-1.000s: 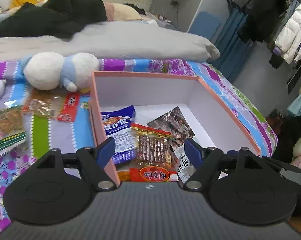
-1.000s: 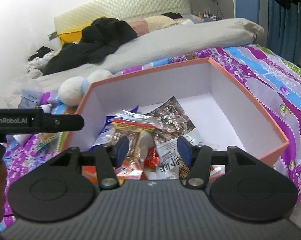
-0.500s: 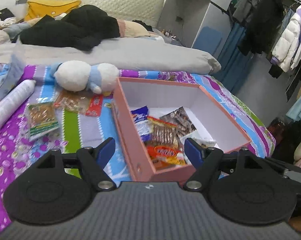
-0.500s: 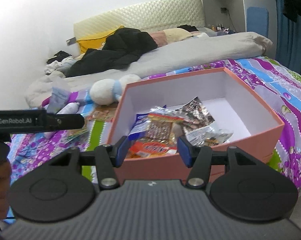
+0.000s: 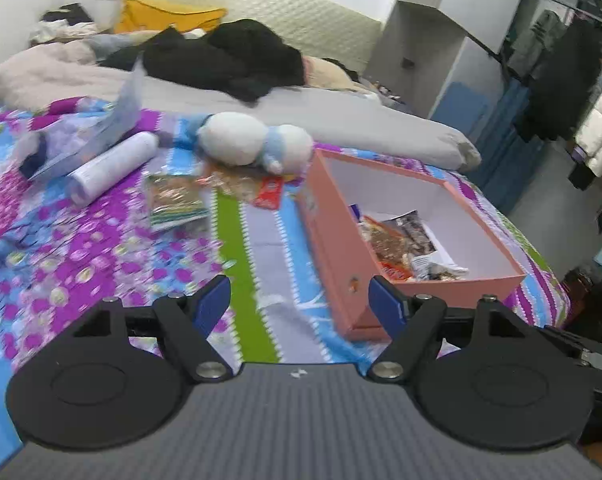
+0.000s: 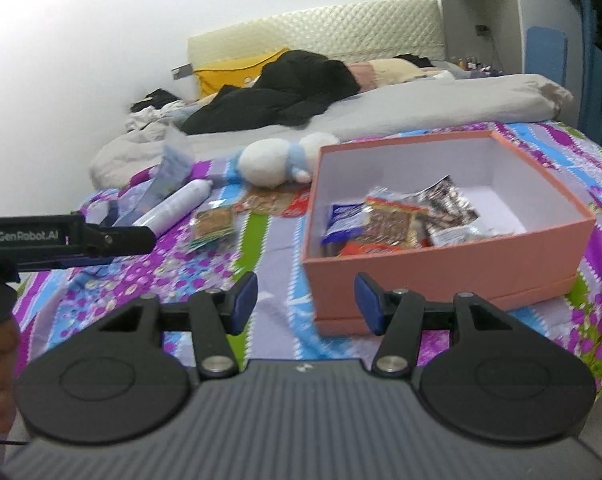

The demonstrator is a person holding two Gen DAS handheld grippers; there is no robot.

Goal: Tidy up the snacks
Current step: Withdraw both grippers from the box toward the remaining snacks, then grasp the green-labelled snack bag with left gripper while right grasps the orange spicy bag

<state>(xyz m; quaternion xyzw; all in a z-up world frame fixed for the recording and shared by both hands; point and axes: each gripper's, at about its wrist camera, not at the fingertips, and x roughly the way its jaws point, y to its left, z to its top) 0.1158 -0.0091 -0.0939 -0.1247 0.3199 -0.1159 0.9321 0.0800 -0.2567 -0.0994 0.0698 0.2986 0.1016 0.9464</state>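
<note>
A pink open box (image 5: 341, 248) (image 6: 441, 268) sits on the patterned bedspread and holds several snack packets (image 5: 397, 244) (image 6: 397, 220). Two more packets lie on the bedspread left of the box: a green-edged one (image 5: 175, 200) (image 6: 213, 224) and a clear one with a red end (image 5: 245, 188) (image 6: 273, 202). My left gripper (image 5: 299, 306) is open and empty, held above the bedspread near the box's front left corner. My right gripper (image 6: 306, 300) is open and empty, in front of the box. The left gripper's body also shows at the left of the right wrist view (image 6: 61, 238).
A white and blue plush toy (image 5: 257, 142) (image 6: 281, 160) lies behind the loose packets. A white bottle (image 5: 113, 166) (image 6: 177, 202) and a clear plastic bag (image 5: 81, 136) lie further left. A grey duvet (image 5: 301, 108) and black clothes (image 5: 229, 60) cover the bed's far side. Hanging coats (image 5: 573, 80) at right.
Both grippers have pulled back and up from over the box. The box now lies ahead and to the right, and more of the bedspread with the loose packets has come into view.
</note>
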